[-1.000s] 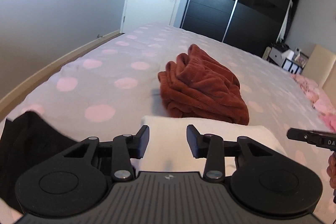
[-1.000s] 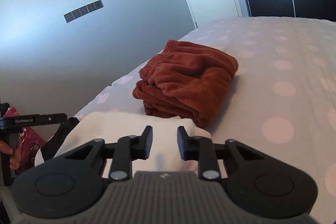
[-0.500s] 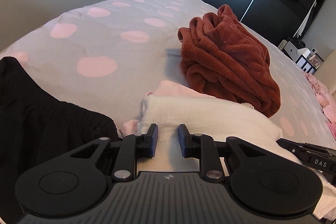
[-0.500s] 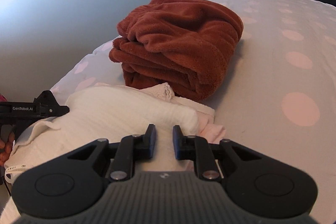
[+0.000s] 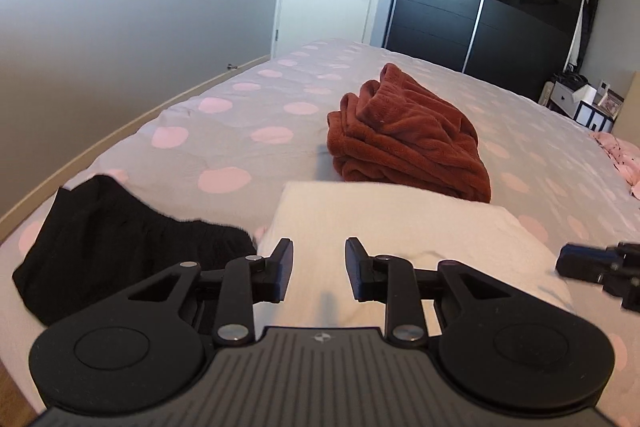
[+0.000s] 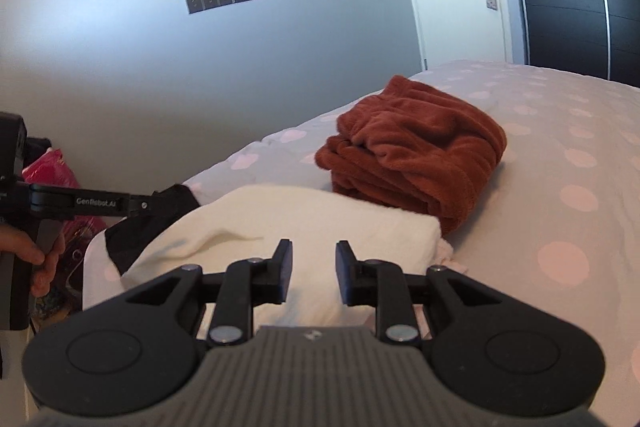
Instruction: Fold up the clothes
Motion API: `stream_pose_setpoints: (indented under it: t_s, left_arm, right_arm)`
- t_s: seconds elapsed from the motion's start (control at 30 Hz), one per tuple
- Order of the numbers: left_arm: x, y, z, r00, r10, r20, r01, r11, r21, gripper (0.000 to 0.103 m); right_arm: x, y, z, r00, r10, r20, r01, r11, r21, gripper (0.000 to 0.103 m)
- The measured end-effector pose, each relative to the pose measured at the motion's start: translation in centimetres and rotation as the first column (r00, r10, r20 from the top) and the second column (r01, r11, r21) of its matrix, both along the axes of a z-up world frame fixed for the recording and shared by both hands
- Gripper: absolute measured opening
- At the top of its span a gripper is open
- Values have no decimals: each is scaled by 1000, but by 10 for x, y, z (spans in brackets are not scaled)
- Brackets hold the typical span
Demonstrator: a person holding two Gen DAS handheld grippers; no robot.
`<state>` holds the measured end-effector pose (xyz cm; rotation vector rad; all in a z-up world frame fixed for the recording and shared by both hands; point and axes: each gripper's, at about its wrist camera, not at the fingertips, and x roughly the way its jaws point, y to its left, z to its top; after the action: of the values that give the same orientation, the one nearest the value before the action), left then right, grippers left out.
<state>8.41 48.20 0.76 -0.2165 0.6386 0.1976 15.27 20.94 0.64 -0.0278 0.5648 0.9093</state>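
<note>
A folded white garment (image 5: 400, 227) (image 6: 300, 223) lies on the bed just ahead of both grippers. Behind it, touching its far edge, sits a folded rust-red fleece (image 5: 404, 139) (image 6: 412, 155). An unfolded black garment (image 5: 100, 239) (image 6: 160, 223) lies to the left of the white one. My left gripper (image 5: 319, 259) hovers over the white garment's near left part, its jaws opening and nothing pressed between the pads. My right gripper (image 6: 313, 259) hovers over the near right part, its jaws also opening and empty. Each gripper shows at the edge of the other's view (image 5: 568, 261) (image 6: 148, 203).
The bed (image 5: 240, 131) has a grey cover with pink dots and ends at a wooden edge along the left wall. Pink cloth (image 5: 616, 151) lies at its far right. A hand (image 6: 40, 259) holds the left gripper beside a pink bag (image 6: 52, 167). A door and a dark wardrobe stand behind.
Half a second ago both grippers were close over the white garment with jaws nearly together. Both have since drawn back and their jaws have widened. The white garment stays folded on the bed.
</note>
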Motion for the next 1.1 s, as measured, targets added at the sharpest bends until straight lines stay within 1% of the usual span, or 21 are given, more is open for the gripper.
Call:
stream_pose_setpoints:
  t_s: [0.07, 0.13, 0.3, 0.4, 0.5, 0.57, 0.6, 0.67, 0.7, 0.73, 0.77, 0.8, 0.87, 0.9, 0.97, 1.0, 1.1]
  left_arm:
    - [-7, -4, -8, 1000, -2, -8, 2, 1000, -8, 26]
    - [-9, -8, -18, 999, -9, -39, 9, 1000, -9, 26]
    - [-7, -13, -51, 993, -22, -114, 23, 1000, 2, 26]
    - [-5, -13, -64, 992, -22, -124, 21, 1000, -6, 26]
    - [-7, -13, -63, 994, -15, -112, 15, 1000, -9, 26]
    - [-11, -15, -58, 995, -12, -98, 13, 1000, 2, 26]
    - [-13, -16, -54, 996, -10, -92, 11, 1000, 9, 26]
    - [-18, -22, -44, 997, -2, -81, 3, 1000, 17, 32]
    - [-19, -26, -38, 997, 0, -77, 1, 1000, 20, 40]
    - [-21, -32, -33, 997, -5, -75, 6, 1000, 24, 44]
    - [-22, -39, -27, 997, -15, -72, 17, 999, 33, 44]
    - [-23, -47, -20, 997, -29, -65, 32, 999, 42, 44]
    - [-26, -65, -4, 997, -62, -45, 64, 997, 44, 48]
    - [-28, -74, 4, 996, -79, -35, 81, 996, 43, 52]
    - [-29, -94, 22, 992, -121, -19, 122, 992, 45, 57]
    - [-28, -106, 31, 989, -147, -15, 148, 987, 57, 60]
    - [-23, -148, 62, 971, -240, -20, 240, 963, 126, 63]
  right_arm:
    - [-13, 3, -6, 999, 35, 3, -35, 999, -25, 28]
    - [-23, 6, -15, 999, 46, 12, -45, 997, -65, 28]
    - [-25, 11, -41, 999, 32, -4, -33, 989, -145, 28]
    - [-24, 14, -56, 999, 34, -10, -35, 985, -170, 28]
    - [-25, 15, -60, 999, 34, -3, -34, 984, -174, 28]
    - [-25, 10, -54, 999, 35, -8, -36, 987, -155, 28]
    - [-25, 5, -48, 999, 36, -14, -37, 991, -131, 29]
    - [-28, -9, -35, 1000, 24, -12, -25, 995, -98, 29]
    - [-30, -18, -29, 1000, 15, -6, -15, 996, -90, 31]
    - [-34, -27, -23, 1000, 4, 4, -3, 996, -91, 32]
    - [-38, -36, -16, 1000, -7, 14, 9, 996, -91, 32]
    - [-42, -45, -10, 1000, -19, 24, 21, 996, -91, 32]
    - [-49, -66, 0, 999, -41, 33, 44, 995, -95, 35]
    - [-53, -77, 5, 998, -53, 33, 56, 994, -97, 40]
    - [-58, -100, 12, 997, -77, 24, 79, 992, -103, 43]
    - [-60, -111, 15, 996, -89, 21, 90, 990, -107, 45]
    - [-71, -145, 26, 990, -137, 45, 141, 983, -117, 55]
